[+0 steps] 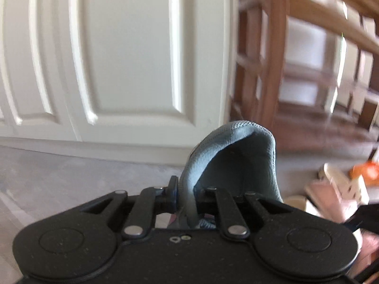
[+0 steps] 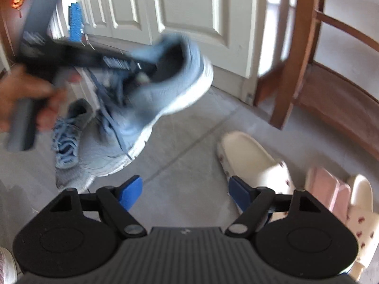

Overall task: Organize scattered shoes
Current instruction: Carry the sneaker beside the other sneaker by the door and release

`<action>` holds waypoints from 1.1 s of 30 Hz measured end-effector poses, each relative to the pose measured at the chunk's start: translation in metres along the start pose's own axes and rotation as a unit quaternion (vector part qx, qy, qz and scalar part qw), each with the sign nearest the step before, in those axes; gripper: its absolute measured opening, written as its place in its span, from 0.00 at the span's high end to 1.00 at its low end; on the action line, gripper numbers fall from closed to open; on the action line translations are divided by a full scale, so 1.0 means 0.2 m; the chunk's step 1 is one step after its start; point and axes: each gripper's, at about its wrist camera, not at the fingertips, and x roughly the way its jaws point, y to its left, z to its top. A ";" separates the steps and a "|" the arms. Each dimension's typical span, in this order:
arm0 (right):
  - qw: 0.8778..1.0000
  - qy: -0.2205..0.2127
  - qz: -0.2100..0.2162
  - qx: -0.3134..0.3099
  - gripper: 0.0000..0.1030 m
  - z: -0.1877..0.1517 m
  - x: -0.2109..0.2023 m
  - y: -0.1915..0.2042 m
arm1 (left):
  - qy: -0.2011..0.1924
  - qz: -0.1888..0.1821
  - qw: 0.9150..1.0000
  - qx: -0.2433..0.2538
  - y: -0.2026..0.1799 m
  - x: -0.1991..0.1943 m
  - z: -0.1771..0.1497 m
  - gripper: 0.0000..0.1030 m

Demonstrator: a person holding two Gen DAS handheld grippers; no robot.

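**Blue sneaker lifted off the floor**

The blue sneaker (image 2: 151,87) hangs in the air, toe down, before the white door (image 2: 189,11); the left tool (image 1: 187,196) pinches its heel collar, gripped by a hand (image 2: 26,97); its mate (image 2: 71,137) lies on the floor (image 2: 189,142); the right tool (image 2: 186,189) hovers wide, empty, angled down, beside a cream slipper (image 2: 253,161).

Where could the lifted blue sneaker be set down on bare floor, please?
Bare grey floor lies between the blue sneaker and the cream slipper, up to the white door. Crowded: slippers at right, second sneaker at left.
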 end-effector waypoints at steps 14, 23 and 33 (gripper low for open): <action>0.991 -0.018 0.087 -0.098 0.20 0.20 0.12 0.38 | 0.121 0.229 0.942 -0.215 0.87 -0.30 -0.56 0.90; 0.993 0.002 0.072 -0.098 0.20 0.15 0.12 0.40 | 0.172 0.229 0.903 -0.319 1.02 0.03 -0.87 0.89; 0.997 0.028 0.030 -0.061 0.20 0.06 0.14 0.29 | 0.185 0.174 0.924 -0.287 1.00 0.26 -0.85 0.82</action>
